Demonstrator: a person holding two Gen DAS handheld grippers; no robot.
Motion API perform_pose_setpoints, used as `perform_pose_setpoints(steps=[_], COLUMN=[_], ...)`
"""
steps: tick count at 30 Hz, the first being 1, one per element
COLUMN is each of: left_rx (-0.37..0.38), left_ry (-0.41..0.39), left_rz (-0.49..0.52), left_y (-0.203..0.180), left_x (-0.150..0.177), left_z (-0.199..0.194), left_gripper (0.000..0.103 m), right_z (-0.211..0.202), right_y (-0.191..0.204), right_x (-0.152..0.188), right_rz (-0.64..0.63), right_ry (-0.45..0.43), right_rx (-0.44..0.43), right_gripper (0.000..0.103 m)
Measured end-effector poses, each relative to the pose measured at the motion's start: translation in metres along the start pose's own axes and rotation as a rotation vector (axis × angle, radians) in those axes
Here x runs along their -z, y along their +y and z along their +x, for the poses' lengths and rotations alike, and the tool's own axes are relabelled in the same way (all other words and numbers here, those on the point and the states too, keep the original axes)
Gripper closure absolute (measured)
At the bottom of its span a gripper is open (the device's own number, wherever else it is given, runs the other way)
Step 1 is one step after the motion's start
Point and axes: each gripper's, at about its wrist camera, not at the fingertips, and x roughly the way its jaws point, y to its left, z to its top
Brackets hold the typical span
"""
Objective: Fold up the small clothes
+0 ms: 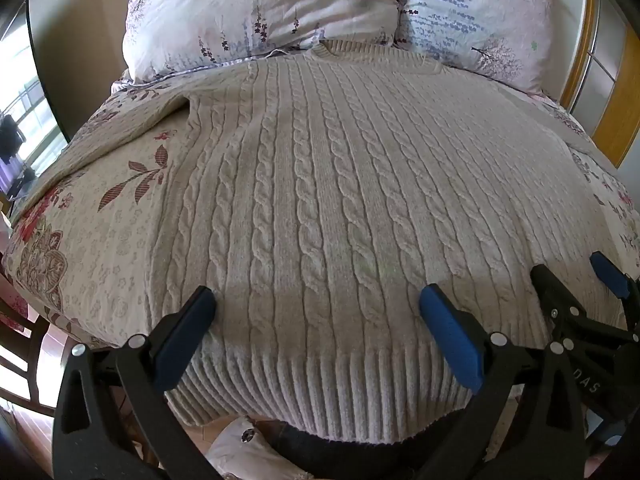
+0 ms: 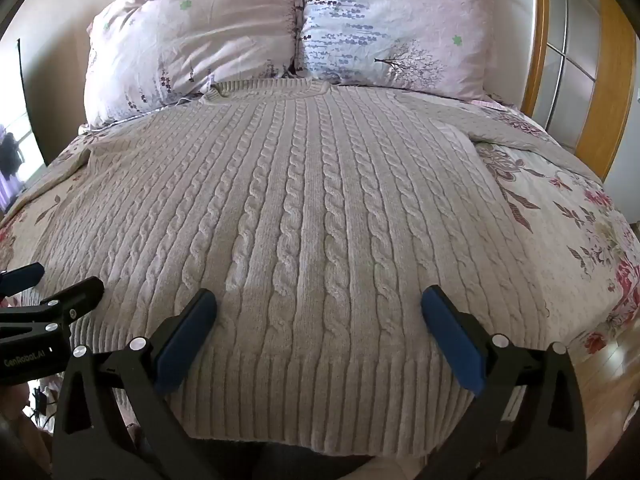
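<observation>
A beige cable-knit sweater [image 1: 320,184] lies flat on the bed, collar toward the pillows, ribbed hem hanging over the near edge; it also fills the right wrist view [image 2: 312,208]. My left gripper [image 1: 318,300] is open and empty, its blue pads wide apart just above the hem on the left half. My right gripper [image 2: 318,300] is open and empty above the hem on the right half. The right gripper shows at the right edge of the left wrist view [image 1: 576,276]; the left gripper shows at the left edge of the right wrist view [image 2: 56,280].
The bed has a floral cover [image 1: 100,220] that also shows in the right wrist view [image 2: 560,216]. Two floral pillows [image 2: 192,48] stand at the head. A wooden door frame [image 2: 608,80] is at the right. A window [image 1: 24,120] and chair [image 1: 24,344] are at the left.
</observation>
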Motion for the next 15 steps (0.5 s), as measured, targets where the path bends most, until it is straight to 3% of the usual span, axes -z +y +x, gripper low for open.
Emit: perform_pose_setpoints(steps=[15], left_rx=[0.004], left_ry=[0.001], left_rz=[-0.003], left_y=[0.0002], left_x=[-0.0001], left_z=[0.0001], left_gripper=[0.002], right_z=[0.0001], right_y=[0.0000], right_x=[0.0000], right_rz=[0.000], right_ry=[0.000], right_rx=[0.000], right_gripper=[0.001])
